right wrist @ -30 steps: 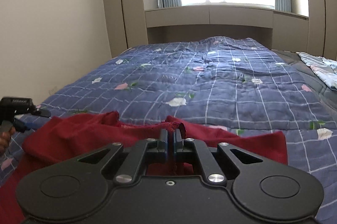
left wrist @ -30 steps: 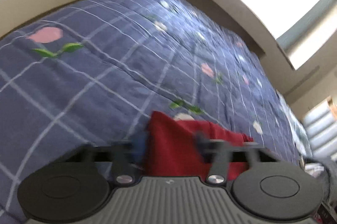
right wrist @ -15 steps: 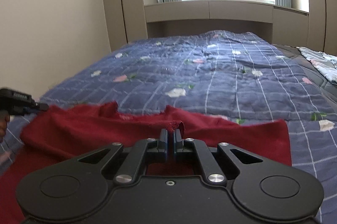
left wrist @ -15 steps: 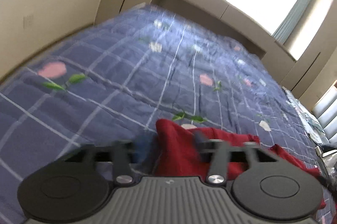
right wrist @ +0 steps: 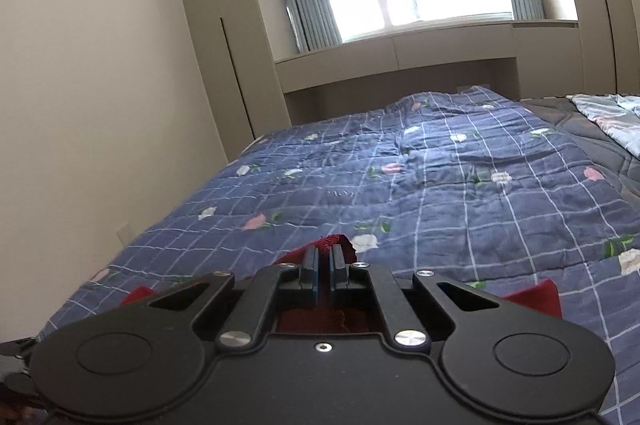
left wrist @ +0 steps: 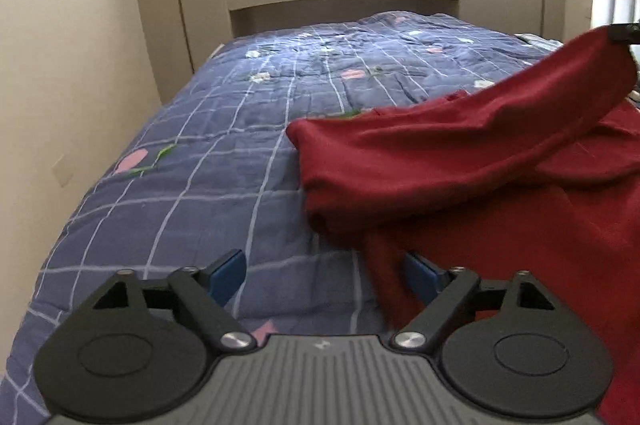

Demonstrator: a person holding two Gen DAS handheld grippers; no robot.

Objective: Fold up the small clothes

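A dark red garment (left wrist: 460,161) lies on the blue checked quilt (left wrist: 224,177). Its far part is lifted up and to the right, where the right gripper (left wrist: 624,33) holds it at the frame edge. My left gripper (left wrist: 324,273) is open low over the quilt, its blue pads (left wrist: 228,271) wide apart, with a fold of red cloth between them near the right pad. In the right wrist view my right gripper (right wrist: 324,257) is shut on the red garment's edge (right wrist: 334,241), raised above the quilt (right wrist: 440,193).
A beige wall (left wrist: 60,65) runs along the bed's left side. A wardrobe (right wrist: 216,37) and a window ledge (right wrist: 400,45) stand at the far end. A light blue cloth (right wrist: 612,117) lies far right on the bed.
My right gripper has lifted the red garment's edge higher. My left gripper has swung level and to the left of the garment, still open.
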